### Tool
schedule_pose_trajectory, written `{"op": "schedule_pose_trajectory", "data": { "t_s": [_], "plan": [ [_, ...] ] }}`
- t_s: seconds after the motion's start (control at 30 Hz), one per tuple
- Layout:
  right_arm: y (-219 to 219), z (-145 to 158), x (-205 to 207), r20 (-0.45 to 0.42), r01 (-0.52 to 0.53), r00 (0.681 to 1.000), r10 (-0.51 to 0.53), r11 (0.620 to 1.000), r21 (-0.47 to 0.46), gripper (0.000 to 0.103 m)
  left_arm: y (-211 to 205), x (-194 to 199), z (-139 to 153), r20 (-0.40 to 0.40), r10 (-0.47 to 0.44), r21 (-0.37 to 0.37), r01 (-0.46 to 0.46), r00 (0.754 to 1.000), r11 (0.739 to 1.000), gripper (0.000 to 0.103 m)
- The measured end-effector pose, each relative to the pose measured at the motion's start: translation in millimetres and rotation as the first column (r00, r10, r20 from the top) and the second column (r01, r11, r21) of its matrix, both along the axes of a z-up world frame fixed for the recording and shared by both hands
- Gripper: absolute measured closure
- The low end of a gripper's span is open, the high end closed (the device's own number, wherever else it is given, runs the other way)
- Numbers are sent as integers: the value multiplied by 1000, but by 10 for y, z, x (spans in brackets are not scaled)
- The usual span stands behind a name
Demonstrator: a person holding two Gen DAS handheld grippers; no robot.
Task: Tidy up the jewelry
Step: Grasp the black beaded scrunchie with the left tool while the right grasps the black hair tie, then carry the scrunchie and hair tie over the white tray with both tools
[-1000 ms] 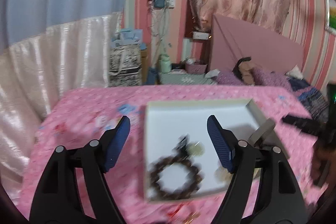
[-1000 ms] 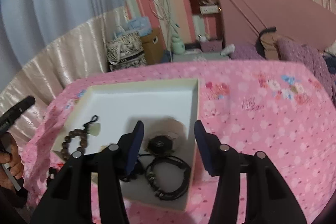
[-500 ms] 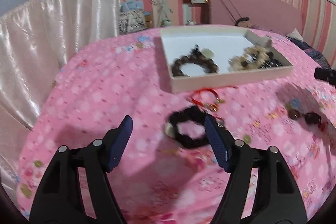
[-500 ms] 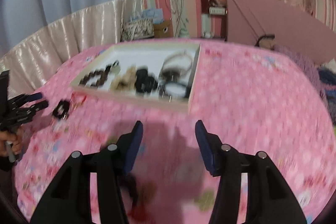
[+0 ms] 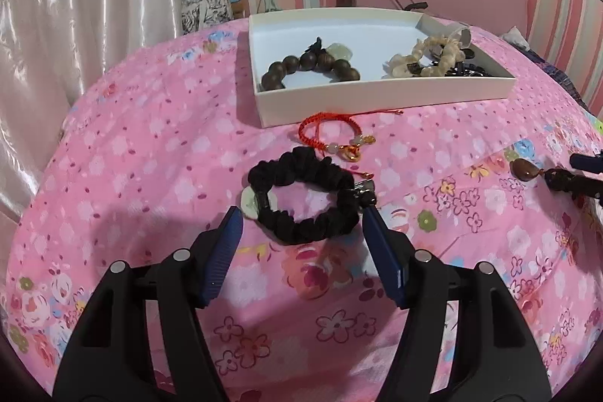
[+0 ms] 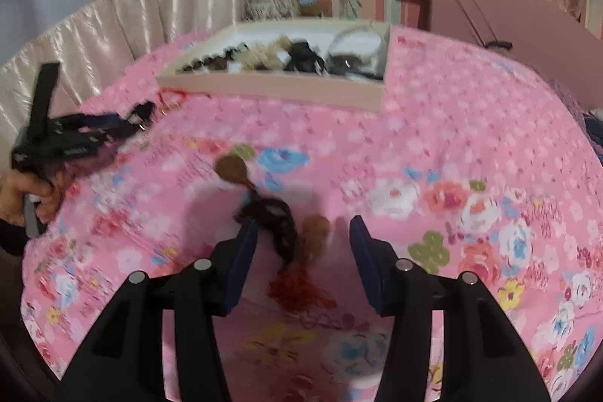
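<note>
The bench cloth (image 5: 150,145) is pink, strewn with small white blossoms and larger flowers in red, blue and green. On it lie a black ruffled bracelet (image 5: 305,198) and a red cord bracelet (image 5: 328,134) with gold charms. The box (image 5: 377,97) is white, holding dark brown beads (image 5: 309,68) and cream ones (image 5: 433,57).

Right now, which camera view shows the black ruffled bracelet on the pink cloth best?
The left wrist view. There the black ruffled bracelet lies sharp and whole, just ahead of the left gripper. The right wrist view shows it only as a small blurred dark shape at the far left, by that gripper.
</note>
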State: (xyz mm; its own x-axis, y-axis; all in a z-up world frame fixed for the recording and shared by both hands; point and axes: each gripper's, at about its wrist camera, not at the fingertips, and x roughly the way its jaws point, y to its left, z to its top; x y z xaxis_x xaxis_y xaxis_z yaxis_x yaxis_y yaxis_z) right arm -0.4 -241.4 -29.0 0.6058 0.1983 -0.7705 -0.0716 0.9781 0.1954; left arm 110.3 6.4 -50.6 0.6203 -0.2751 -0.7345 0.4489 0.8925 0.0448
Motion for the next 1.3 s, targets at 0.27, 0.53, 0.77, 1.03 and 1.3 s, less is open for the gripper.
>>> {"op": "schedule_pose_trajectory", "data": {
  "t_s": [0.27,0.53,0.77,1.03,1.3],
  "plan": [
    [287,-118,300,-59,-99,994,91,985,-144,75,-7,58,-48,-46,-3,-6,3,999,1000,41],
    [-157,-164,858,-81,-11,997,3,994,-105,76,4,79,-56,-54,4,-19,-5,999,1000,45],
    [-204,-53,806,-27,5,1000,-4,1000,25,86,109,113,-41,-71,6,-89,-13,997,996,87],
    [-334,374,668,85,38,995,-48,992,124,87,242,43,168,4,5,-175,-4,1000,985,89],
    [-408,802,739,198,38,977,-75,982,183,92,375,-6,724,107,8,-201,14,994,980,89]
  ]
}}
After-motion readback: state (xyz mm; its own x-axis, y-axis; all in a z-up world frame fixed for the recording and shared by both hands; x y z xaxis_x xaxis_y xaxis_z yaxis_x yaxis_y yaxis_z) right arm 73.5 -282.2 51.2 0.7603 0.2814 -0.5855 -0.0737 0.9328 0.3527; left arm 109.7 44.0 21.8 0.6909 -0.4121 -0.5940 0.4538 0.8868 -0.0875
